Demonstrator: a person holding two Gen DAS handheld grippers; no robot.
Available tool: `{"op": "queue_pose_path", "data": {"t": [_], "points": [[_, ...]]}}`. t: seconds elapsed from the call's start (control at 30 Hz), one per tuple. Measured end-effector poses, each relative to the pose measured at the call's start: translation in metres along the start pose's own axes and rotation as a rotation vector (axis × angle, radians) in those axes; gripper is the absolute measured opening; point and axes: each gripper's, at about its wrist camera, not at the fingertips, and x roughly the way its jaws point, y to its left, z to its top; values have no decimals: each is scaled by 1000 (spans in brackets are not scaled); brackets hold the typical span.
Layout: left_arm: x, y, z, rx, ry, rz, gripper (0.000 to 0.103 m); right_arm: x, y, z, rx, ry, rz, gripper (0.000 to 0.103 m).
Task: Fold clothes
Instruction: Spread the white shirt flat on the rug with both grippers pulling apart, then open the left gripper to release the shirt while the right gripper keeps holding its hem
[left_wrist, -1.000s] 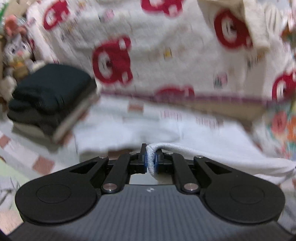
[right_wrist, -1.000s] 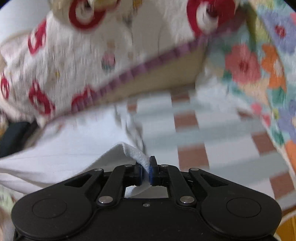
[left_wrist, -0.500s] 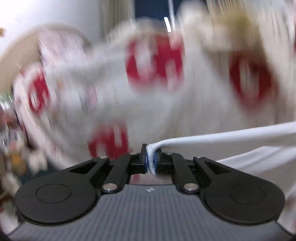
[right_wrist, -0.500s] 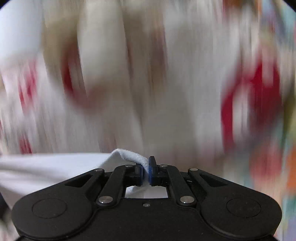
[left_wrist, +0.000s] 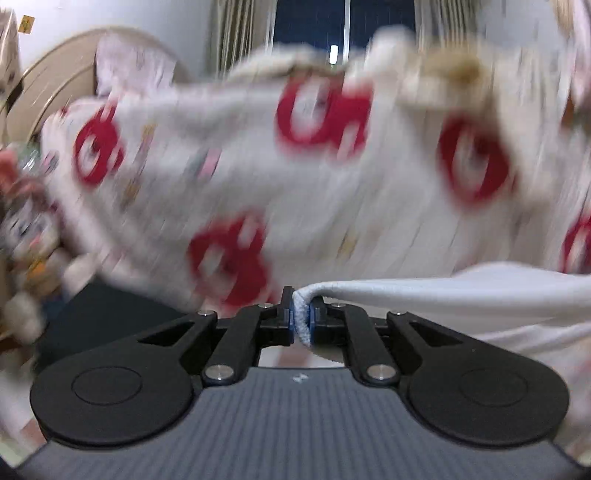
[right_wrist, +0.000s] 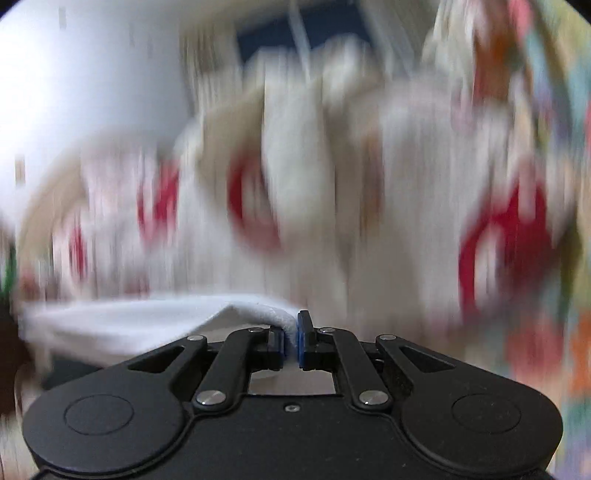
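My left gripper (left_wrist: 302, 314) is shut on one corner of a white garment (left_wrist: 461, 291), which stretches away to the right in the left wrist view. My right gripper (right_wrist: 291, 338) is shut on another corner of the same white garment (right_wrist: 129, 321), which runs off to the left in the right wrist view. The cloth hangs taut between the two grippers, lifted off the bed. Both views are blurred by motion.
A white blanket with red bear shapes (left_wrist: 295, 177) fills the background, also in the right wrist view (right_wrist: 332, 206). Soft toys (left_wrist: 26, 236) sit at the far left, beside a dark pile (left_wrist: 103, 314). Curtains and a dark window (left_wrist: 314, 26) stand behind.
Both grippers have risen with the white garment, lifting it off the checked bedding. The views tipped up from the bed surface to the blanket, curtains and window. The folded dark stack slid low.
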Motion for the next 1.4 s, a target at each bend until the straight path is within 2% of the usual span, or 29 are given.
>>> {"op": "queue_pose_path", "data": {"t": [0.03,0.1,0.2,0.27,0.4,0.47,0.6,0.7,0.83,0.9,1.0,1.17,1.27,1.4], "points": [[11,5,-27,10,60,20,7,15,1,-31,-10,81,-1,6],[27,16,-68,-42,182,20,7,42,-1,-81,-11,212,-8,6],[26,19,-100,-48,302,-7,6,61,-10,-121,43,286,-26,6],[21,17,-114,-18,354,-23,7,57,-18,-124,86,284,-22,6],[-5,4,-112,113,359,-67,7,23,-23,-101,72,218,-9,6],[-15,4,-106,84,392,-123,6,6,-25,-90,75,190,-2,6],[-35,5,-108,20,485,-220,6,-15,-25,-88,33,265,-6,6],[-35,-11,-130,106,561,-198,7,-25,-27,-94,15,342,-11,6],[-11,-33,-161,183,680,-193,7,-3,-37,-134,55,424,-41,7],[-10,-44,-165,237,695,-185,8,9,-42,-149,102,459,-37,10],[-18,-47,-158,233,688,-194,11,15,-44,-159,126,475,-25,11],[-26,-48,-150,205,679,-178,19,3,-42,-153,50,443,-37,14],[-27,-65,-147,241,601,-217,26,-3,-37,-147,17,392,-37,13],[-12,-109,-151,275,537,-325,31,-6,-27,-138,-36,308,-36,8]]}}
